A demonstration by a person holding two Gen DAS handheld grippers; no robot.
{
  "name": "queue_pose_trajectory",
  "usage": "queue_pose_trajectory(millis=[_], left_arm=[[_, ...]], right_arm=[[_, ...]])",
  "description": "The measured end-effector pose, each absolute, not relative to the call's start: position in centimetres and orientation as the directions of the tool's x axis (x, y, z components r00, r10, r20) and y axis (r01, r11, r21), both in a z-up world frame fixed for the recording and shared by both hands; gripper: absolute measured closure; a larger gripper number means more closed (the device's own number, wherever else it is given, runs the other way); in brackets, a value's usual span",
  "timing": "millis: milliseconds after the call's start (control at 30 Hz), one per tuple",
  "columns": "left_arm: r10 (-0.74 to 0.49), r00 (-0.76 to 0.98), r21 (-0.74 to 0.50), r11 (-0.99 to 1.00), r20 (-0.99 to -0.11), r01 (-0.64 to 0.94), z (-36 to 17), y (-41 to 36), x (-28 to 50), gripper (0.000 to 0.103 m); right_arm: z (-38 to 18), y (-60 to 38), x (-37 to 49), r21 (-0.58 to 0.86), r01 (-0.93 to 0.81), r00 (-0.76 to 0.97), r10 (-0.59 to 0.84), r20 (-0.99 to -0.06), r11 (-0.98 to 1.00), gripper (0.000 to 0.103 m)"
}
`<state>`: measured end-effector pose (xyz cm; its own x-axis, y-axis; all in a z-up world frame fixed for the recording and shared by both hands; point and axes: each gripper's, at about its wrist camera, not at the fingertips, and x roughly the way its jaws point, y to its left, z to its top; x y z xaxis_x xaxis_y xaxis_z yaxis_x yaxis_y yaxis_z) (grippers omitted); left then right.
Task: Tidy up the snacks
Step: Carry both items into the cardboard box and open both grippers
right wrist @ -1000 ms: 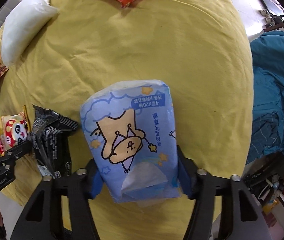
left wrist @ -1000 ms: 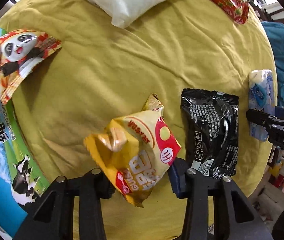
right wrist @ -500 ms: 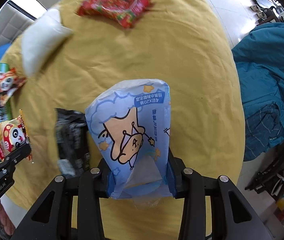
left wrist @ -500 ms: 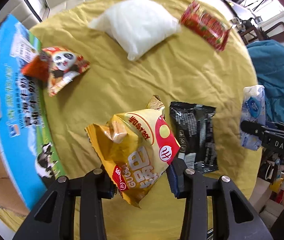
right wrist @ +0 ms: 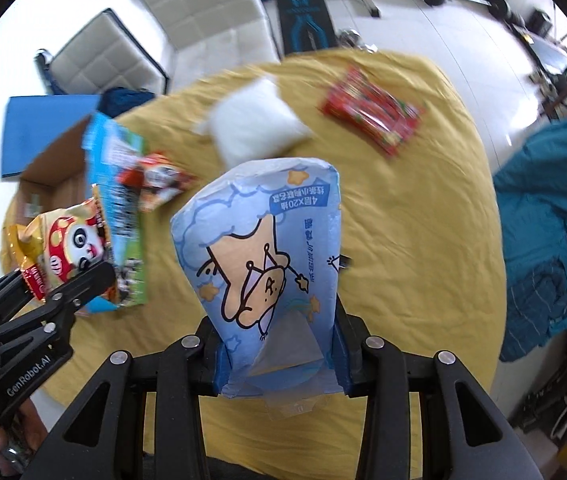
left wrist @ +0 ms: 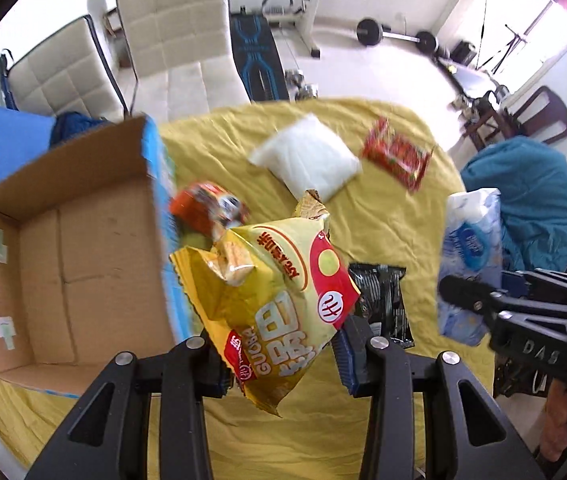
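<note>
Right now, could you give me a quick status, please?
Left gripper shut on yellow snack bag. Right gripper shut on blue tissue pack. Cardboard box open, unobstructed.

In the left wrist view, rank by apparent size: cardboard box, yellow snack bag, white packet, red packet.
1. cardboard box, largest.
2. yellow snack bag, though it is held in the left gripper close to the camera, so it looks inflated.
3. white packet.
4. red packet, smallest; both lie farther off on the cloth.

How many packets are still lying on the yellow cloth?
4: white packet, red packet at the far side, orange panda packet beside the box, black packet nearest. Others may be hidden.
</note>
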<state>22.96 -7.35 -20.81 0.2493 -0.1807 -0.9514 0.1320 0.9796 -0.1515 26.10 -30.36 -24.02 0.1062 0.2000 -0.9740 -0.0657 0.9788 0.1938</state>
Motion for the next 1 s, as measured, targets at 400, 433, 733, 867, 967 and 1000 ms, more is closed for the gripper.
queue_pose_trajectory(millis=[400, 433, 733, 867, 967, 1000], left_arm=[[-0.231, 0.265, -0.208, 0.972, -0.936, 0.113, -19.6, 5.6, 26.8, 0.066], [-0.244, 0.260, -0.223, 0.969, -0.934, 0.106, -20.1, 7.3, 27.5, 0.066], [-0.347, 0.143, -0.340, 0.938, -0.927, 0.071, -27.6, 17.8, 34.1, 0.066], [-0.422, 0.061, -0.419, 0.906, -0.905, 0.055, -31.2, 19.8, 36.6, 0.066], [-0.445, 0.026, -0.443, 0.895, -0.895, 0.046, -33.4, 20.4, 37.8, 0.066], [-0.454, 0.017, -0.453, 0.891, -0.891, 0.039, -34.1, 20.6, 38.1, 0.066]], right_arm=[[-20.0, -14.5, 28.8, 0.250, -0.140, 0.154, 0.270, -0.950, 0.958, 0.061], [-20.3, -12.9, 29.2, 0.256, -0.142, 0.151, 0.277, -0.949, 0.956, 0.061], [-26.3, -2.9, 34.0, 0.300, -0.128, 0.072, 0.311, -0.948, 0.945, 0.061], [-29.2, 0.4, 35.9, 0.273, -0.139, 0.048, 0.282, -0.958, 0.952, 0.061], [-31.3, 2.1, 37.2, 0.245, -0.137, 0.035, 0.251, -0.967, 0.960, 0.061], [-31.9, 2.5, 37.5, 0.237, -0.138, 0.030, 0.243, -0.970, 0.962, 0.061]])
